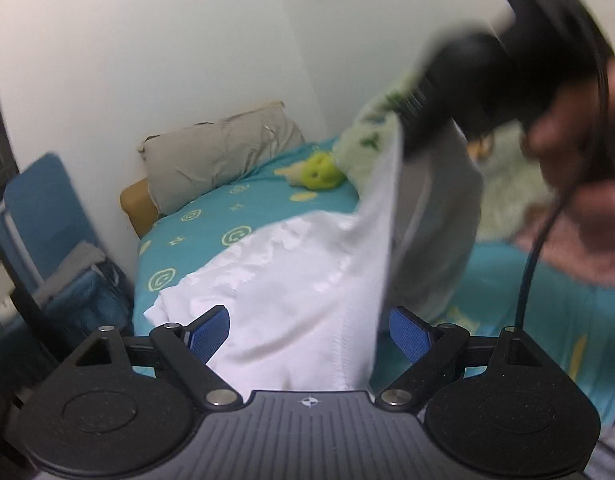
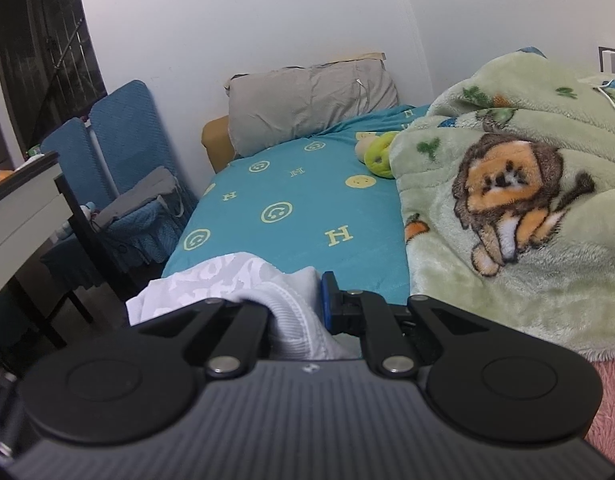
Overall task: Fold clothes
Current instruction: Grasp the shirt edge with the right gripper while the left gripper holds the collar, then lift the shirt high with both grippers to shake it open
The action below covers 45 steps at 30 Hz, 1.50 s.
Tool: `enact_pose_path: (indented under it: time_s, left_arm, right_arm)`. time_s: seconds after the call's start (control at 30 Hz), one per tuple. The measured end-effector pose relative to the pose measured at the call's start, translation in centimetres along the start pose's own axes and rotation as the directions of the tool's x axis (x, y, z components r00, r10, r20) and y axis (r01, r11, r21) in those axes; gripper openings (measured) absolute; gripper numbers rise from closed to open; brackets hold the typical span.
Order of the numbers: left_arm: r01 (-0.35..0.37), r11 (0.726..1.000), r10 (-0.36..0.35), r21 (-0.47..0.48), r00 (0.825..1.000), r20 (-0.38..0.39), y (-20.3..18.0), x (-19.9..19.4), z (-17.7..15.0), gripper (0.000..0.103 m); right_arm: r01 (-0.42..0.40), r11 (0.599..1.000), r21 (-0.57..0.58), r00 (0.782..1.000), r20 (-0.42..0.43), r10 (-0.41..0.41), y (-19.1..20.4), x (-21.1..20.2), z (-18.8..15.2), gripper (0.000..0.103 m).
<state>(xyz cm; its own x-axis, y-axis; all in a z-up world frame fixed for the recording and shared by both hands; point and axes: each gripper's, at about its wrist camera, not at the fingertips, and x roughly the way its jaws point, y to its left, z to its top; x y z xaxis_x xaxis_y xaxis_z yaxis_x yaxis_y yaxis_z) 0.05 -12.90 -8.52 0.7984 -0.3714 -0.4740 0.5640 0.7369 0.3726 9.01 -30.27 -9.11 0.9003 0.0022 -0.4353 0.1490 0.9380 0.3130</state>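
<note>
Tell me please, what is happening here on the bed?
A person is folding a white garment on a bed with a teal sheet, holding a gripper in each hand. The right gripper is shut on an edge of the garment and lifts that part up. The left gripper is open, with the cloth lying between its blue pads but not pinched. A green blanket and a grey pillow lie further back.

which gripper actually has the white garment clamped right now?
The right gripper: jaws shut on the white garment. The left gripper has its blue pads wide apart, cloth between them unpinched.
</note>
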Motion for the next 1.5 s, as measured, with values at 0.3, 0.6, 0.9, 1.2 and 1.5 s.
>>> enact_pose_path:
  time_s: [0.3,0.6,0.9,1.2,1.5]
  left_arm:
    - [-0.219,0.954,0.186,-0.206,0.968,-0.167,2.2,5.4,-1.0,0.09]
    - [-0.213,0.809,0.253,-0.548,0.968,-0.004,8.9,-1.7,-0.6,0.097]
    - [-0.016,0.876,0.02,-0.482,1.0,0.004,6.3,0.6,0.0,0.099]
    - [0.067,0.911,-0.053,-0.406,0.998,0.046,3.0,4.6,-0.6,0.099]
    - [-0.288,0.859,0.239,-0.423,0.957,-0.166,5.7,4.9,-2.4,0.1]
  right_arm:
    - [-0.015,1.0,0.012,0.998,0.064,0.014,0.3,-0.9,0.2,0.01]
    - [0.04,0.999,0.037,0.998,0.044,-0.041,-0.6,-0.1,0.0,0.01]
    - [-0.015,1.0,0.006,1.0,0.006,0.015,0.2,0.3,-0.3,0.01]
    - [-0.064,0.998,0.012,0.998,0.002,0.064,0.8,0.2,-0.3,0.01]
    - [0.028,0.999,0.031,0.995,0.09,-0.03,0.5,-0.6,-0.3,0.011]
